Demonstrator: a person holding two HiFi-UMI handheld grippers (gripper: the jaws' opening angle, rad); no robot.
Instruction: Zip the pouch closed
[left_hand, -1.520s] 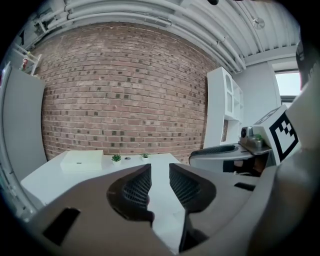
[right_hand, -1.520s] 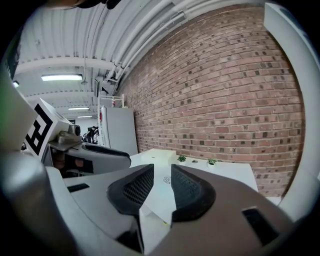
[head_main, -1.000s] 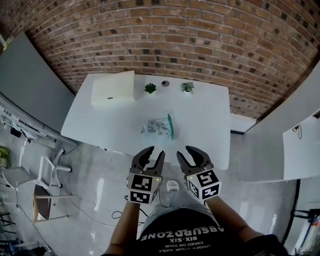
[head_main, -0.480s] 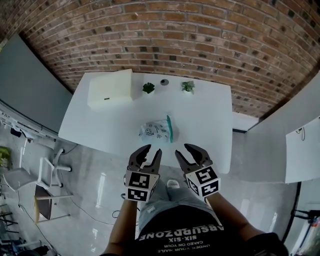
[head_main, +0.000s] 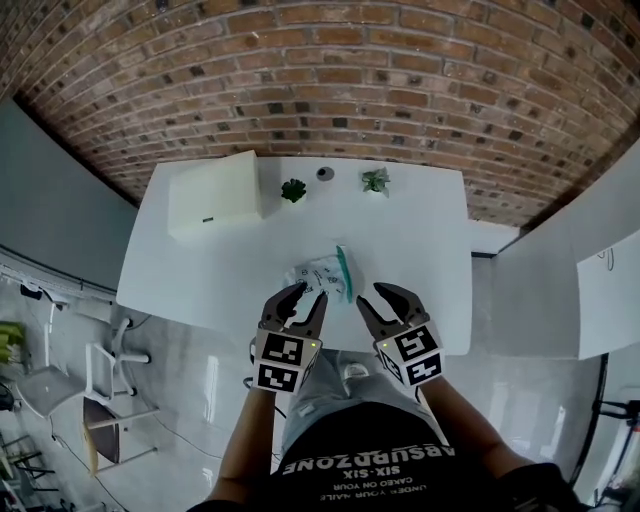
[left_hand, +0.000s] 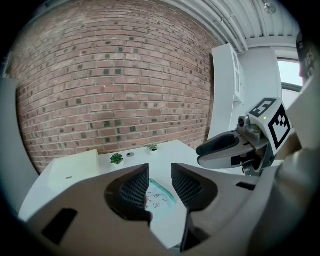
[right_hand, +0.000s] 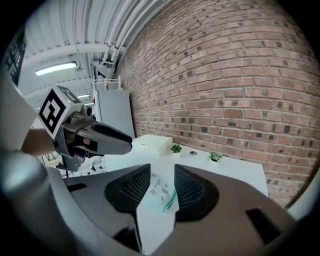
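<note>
A red brick wall (head_main: 330, 70) fills the far side of the room. In front of it stands a white table (head_main: 410, 230), seen from above by a person standing at its near edge. A pale, closed box (head_main: 213, 195) sits on the far left part of the table.

The person holds a pair of tongs in each hand, both just above the near edge. The left gripper (head_main: 303, 300) has its jaws parted with nothing between them. The right gripper (head_main: 378, 298) has its jaws spread wide and is also empty. Through each gap the pouch shows lying on the table beyond, untouched.

The pouch (head_main: 322, 277) lies flat near the middle of the near edge, just beyond the left gripper's tips and a little left of the right gripper. It is whitish with small dark printed drawings. A teal zip strip (head_main: 344, 272) runs from near to far along its right side. The slider is too small to make out.

Two small potted plants (head_main: 293, 190) stand along the far edge, with a small dark round object (head_main: 325, 173) between them.

The pouch looks thin, soft and light, so it would probably slide or bunch on the smooth tabletop if pulled from one point only. It seems best to pinch the zip edge at one end with one gripper to hold it taut. The other gripper could then take the slider's tab and draw it along the teal strip.
</note>
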